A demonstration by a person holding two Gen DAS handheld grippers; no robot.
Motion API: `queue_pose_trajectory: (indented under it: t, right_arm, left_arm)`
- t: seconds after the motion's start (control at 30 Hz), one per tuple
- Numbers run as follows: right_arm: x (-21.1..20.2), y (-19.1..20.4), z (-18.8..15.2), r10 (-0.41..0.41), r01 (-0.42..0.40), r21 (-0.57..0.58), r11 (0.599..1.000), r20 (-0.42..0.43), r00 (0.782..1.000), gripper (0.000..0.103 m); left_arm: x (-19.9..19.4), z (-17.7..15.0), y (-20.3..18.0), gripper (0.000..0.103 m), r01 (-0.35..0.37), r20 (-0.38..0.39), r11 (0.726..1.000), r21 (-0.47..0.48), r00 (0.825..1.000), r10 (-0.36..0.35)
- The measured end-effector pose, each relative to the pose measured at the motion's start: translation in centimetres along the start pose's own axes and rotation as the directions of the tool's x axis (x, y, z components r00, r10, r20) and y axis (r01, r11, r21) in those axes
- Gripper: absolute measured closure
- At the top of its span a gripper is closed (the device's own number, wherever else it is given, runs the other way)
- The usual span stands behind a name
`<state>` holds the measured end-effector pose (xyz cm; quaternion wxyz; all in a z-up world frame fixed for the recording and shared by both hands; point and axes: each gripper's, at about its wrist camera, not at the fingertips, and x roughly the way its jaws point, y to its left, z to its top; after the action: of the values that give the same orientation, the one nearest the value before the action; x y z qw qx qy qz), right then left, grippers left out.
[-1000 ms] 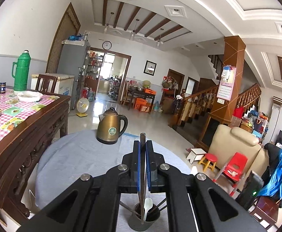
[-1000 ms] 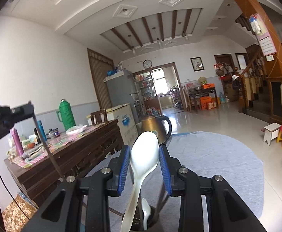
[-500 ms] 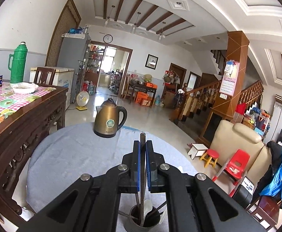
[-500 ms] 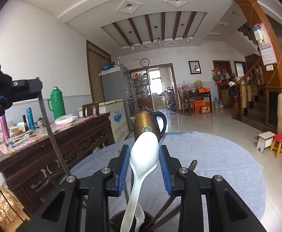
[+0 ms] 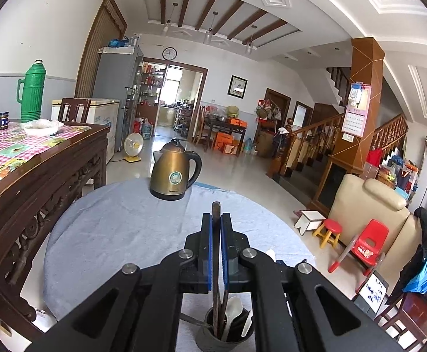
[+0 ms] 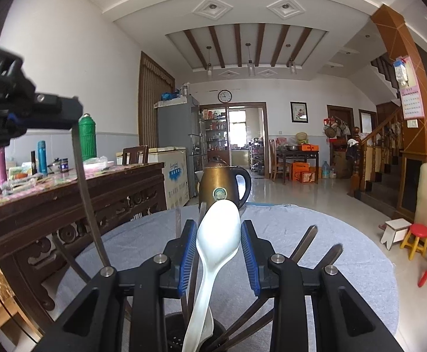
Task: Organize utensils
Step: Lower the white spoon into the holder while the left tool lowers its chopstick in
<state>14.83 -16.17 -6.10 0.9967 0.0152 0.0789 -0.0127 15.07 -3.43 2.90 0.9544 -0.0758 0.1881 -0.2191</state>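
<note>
My left gripper point(image 5: 216, 226) is shut on a dark chopstick point(image 5: 215, 214) that hangs down into a dark utensil holder point(image 5: 225, 341) on the round grey-clothed table point(image 5: 119, 234); a white spoon point(image 5: 232, 308) stands in the holder. My right gripper point(image 6: 218, 234) is shut on a white plastic spoon point(image 6: 217, 234), bowl up, its handle reaching down into the holder point(image 6: 184, 334). Several dark chopsticks point(image 6: 304, 243) fan out of the holder. The left gripper point(image 6: 37, 114) with its chopstick point(image 6: 88, 202) shows at upper left in the right wrist view.
A bronze electric kettle point(image 5: 174, 174) stands at the far side of the round table, also in the right wrist view point(image 6: 223, 184). A carved wooden table point(image 5: 37, 170) with a checked cloth, green thermos point(image 5: 31, 91) and bottles stands to the left. Small stools and a sofa stand right.
Both grippers have come lower toward the holder. The left gripper's chopstick and the right gripper's spoon handle now reach deeper into it.
</note>
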Motion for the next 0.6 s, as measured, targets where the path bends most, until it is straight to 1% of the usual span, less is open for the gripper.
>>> queue_pose_trajectory:
  t: [0.27,0.6]
  right_arm:
    - [-0.9,0.3,-1.4,-0.004,0.003,-0.047,0.999,-0.012,1.000,0.070]
    - [-3.1,0.7,-1.8,0.000,0.000,-0.092,0.996,0.000,1.000,0.070]
  left_arm:
    - [0.1,-0.4,0.1,0.098,0.000,-0.019,1.000,-0.001,1.000,0.000]
    - [-0.2,-0.8,0.2,0.098,0.004,-0.028,1.000,0.003,1.000,-0.004]
